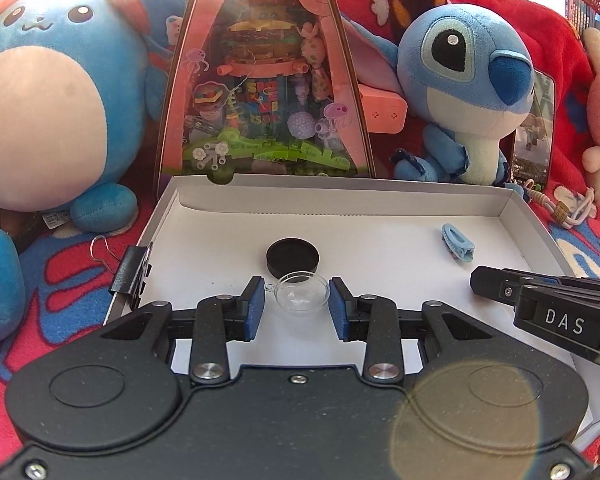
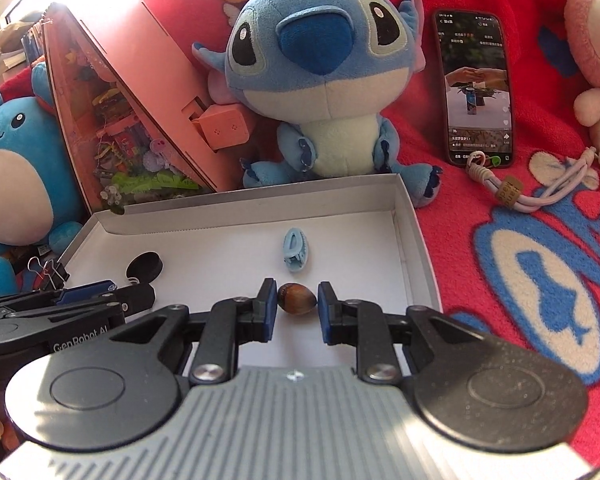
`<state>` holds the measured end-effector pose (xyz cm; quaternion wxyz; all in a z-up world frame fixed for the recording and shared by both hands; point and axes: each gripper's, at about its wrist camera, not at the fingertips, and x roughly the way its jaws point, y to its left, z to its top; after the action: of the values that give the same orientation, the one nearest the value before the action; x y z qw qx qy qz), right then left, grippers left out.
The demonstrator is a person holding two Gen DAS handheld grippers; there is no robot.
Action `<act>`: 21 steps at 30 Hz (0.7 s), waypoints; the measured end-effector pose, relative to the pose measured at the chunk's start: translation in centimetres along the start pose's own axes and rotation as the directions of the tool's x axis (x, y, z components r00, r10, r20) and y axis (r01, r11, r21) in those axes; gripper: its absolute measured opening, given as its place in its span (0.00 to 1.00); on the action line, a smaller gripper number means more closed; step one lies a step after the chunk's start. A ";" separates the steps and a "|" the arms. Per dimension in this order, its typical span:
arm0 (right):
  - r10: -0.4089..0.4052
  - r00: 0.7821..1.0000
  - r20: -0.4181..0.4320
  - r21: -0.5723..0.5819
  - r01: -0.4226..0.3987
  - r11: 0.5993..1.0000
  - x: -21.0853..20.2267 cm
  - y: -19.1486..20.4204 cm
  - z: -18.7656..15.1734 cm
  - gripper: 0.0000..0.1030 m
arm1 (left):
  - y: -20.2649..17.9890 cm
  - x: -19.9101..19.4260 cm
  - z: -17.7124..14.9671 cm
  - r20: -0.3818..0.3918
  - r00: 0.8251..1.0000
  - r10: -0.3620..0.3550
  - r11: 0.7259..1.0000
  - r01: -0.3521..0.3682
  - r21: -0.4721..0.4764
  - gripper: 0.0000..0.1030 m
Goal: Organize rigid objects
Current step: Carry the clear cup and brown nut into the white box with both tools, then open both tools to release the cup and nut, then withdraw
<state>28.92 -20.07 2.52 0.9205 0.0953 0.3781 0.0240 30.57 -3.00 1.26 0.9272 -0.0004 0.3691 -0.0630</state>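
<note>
A shallow white cardboard box (image 1: 380,200) lies on a red blanket and holds small items. In the left wrist view my left gripper (image 1: 297,302) is open, its blue pads on either side of a clear glass globe (image 1: 299,295) resting on the box floor. A black round disc (image 1: 293,258) lies just beyond it. A light blue hair claw clip (image 1: 457,245) sits at the right. In the right wrist view my right gripper (image 2: 297,307) is open around a brown acorn (image 2: 297,298) on the box floor (image 2: 360,240), with narrow gaps to the pads. The blue clip (image 2: 295,253) lies just beyond.
A black binder clip (image 1: 130,276) grips the box's left wall. Blue plush toys (image 1: 48,92) (image 2: 320,80), a pink display box (image 1: 260,80), a phone (image 2: 476,88) with a lanyard and a pink bunny plush (image 2: 596,40) surround the box on the blanket.
</note>
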 end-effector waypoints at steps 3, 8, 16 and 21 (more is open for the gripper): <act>0.002 1.000 0.000 -0.001 -0.002 1.000 0.0 0.0 0.0 0.26 | 0.0 0.0 0.0 0.000 1.000 -0.001 1.000 0.001 -0.001 0.32; 0.007 1.000 0.008 -0.011 -0.007 1.000 -0.4 0.1 -0.1 0.31 | 0.2 -0.4 0.0 -0.003 1.000 -0.013 1.000 0.013 -0.011 0.34; 0.032 0.998 0.059 -0.050 -0.029 0.998 -3.0 0.6 -0.4 0.51 | -0.1 -3.5 -0.5 0.027 1.000 -0.004 0.999 0.003 0.045 0.54; 0.048 0.994 0.100 -0.104 -0.038 0.994 -5.6 0.9 -1.1 0.59 | 0.0 -6.7 -1.3 0.072 0.997 -0.034 0.998 0.030 0.062 0.72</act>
<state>24.20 -19.66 5.75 0.9416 0.0573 0.3266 0.0583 24.90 -2.12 4.91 0.9385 0.0194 0.3330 -0.0889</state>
